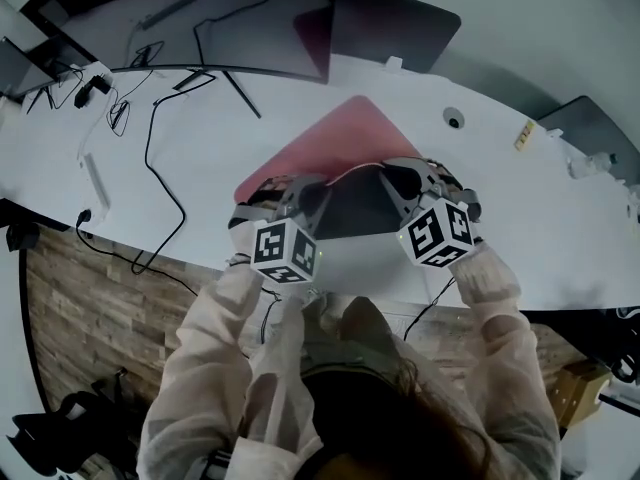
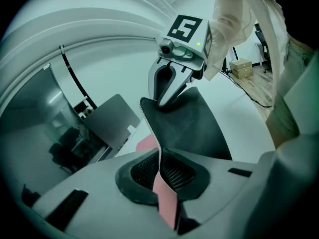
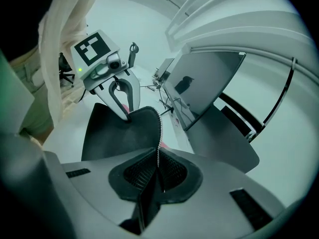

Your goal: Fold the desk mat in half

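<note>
The desk mat, pink [image 1: 335, 140] on top and black underneath, lies on the white desk [image 1: 520, 228]. Its near edge is lifted, so the black underside [image 1: 358, 211] faces me. My left gripper [image 1: 303, 194] is shut on the near left corner and my right gripper [image 1: 412, 182] is shut on the near right corner. In the left gripper view the mat's stitched edge [image 2: 155, 133] runs into the left gripper [image 2: 160, 172], and the right gripper [image 2: 164, 101] pinches the far corner. In the right gripper view the right gripper [image 3: 158, 171] clamps the mat, with the left gripper [image 3: 127, 114] opposite.
A monitor [image 1: 250, 18] and a dark laptop [image 1: 395, 30] stand behind the mat. Black cables [image 1: 160, 158] trail over the desk's left part. A cable hole [image 1: 455, 120] sits to the right of the mat. The desk's front edge and a wooden floor [image 1: 90, 308] are near me.
</note>
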Tool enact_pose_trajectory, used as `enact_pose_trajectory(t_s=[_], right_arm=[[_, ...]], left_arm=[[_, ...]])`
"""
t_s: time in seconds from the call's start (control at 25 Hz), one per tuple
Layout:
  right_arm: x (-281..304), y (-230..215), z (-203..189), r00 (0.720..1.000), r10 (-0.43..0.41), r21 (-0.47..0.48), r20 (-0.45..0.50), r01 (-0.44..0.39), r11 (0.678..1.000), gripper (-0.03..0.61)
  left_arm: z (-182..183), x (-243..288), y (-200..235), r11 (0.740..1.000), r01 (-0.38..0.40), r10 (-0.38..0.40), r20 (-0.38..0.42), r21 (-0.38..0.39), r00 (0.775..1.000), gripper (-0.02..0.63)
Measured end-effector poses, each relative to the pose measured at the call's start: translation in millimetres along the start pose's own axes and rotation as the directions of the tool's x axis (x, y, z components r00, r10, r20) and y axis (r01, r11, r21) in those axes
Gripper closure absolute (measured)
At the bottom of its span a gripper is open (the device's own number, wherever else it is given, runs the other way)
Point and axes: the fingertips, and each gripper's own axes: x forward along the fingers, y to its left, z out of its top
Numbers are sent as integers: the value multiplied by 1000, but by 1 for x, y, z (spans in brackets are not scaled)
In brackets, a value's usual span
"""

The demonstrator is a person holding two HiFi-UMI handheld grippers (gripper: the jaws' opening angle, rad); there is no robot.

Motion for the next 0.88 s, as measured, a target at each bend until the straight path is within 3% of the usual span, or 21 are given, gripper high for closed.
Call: enact_pose_trajectory(t_s=[0.28, 0.52, 0.68, 0.88], right_arm=[[43, -35, -18, 1000, -8, 58, -28, 10, 998, 545], [83, -61, -47, 998, 7, 136, -62, 2, 991, 545], [113, -78, -67, 997, 20, 157, -78, -8, 988, 545], [147, -98, -85, 995, 34, 176, -96, -16, 984, 545]], left_arm=[[-16, 40, 37, 999, -22, 20, -71, -30, 997, 571], [-30, 86, 65, 998, -32, 41, -165, 58, 986, 571], [-42, 119, 83, 998, -45, 54, -193, 53, 980, 571], [-56, 150, 103, 986, -117, 143, -245, 116, 959, 571]])
